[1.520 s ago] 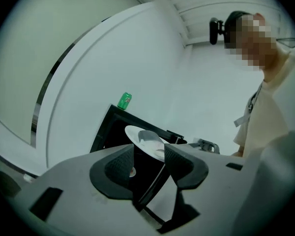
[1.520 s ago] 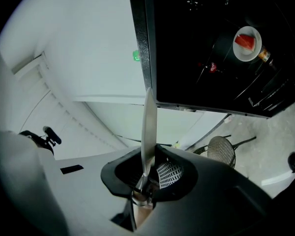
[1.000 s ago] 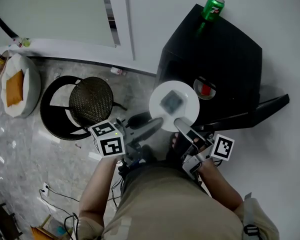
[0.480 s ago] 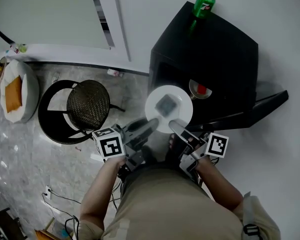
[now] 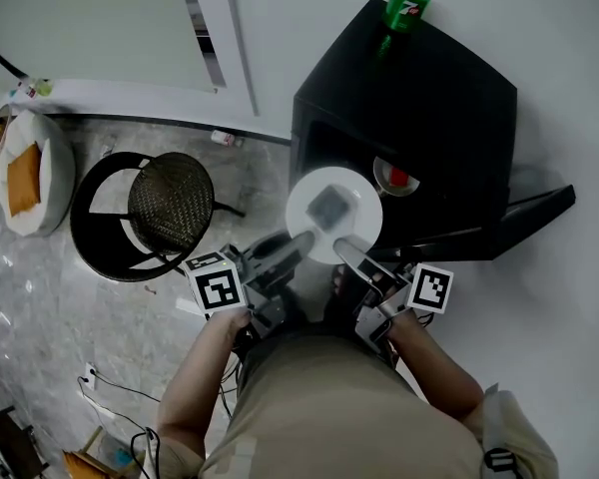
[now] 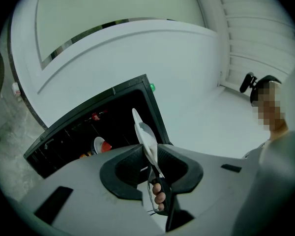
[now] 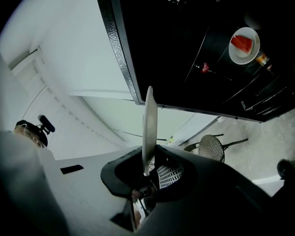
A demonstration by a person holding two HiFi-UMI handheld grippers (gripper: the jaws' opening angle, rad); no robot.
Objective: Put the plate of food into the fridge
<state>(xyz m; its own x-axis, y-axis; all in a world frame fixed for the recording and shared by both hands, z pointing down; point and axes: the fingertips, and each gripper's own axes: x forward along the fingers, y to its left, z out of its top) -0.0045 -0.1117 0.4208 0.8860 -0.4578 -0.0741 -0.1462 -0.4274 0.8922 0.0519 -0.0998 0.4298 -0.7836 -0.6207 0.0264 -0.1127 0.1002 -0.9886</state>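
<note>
Marble floor [image 5: 40, 287]; black fridge [image 5: 449, 98] open ahead. Just before its opening hangs the plate of food [image 5: 364, 218] — left gripper [image 5: 298, 241], jaws just closed in, and right gripper [image 5: 345, 247] each pinch its near rim. Advice: keep it level, slide straight in, clear of the dish [image 5: 397, 177] inside.

The marble floor [image 5: 40, 297] bears a wicker-seat chair [image 5: 170, 200] at nine o'clock, a white cushion [image 5: 25, 183] beyond it, and the black fridge [image 5: 449, 98] at two. A green can [image 5: 405, 4] stands on the fridge's top.
</note>
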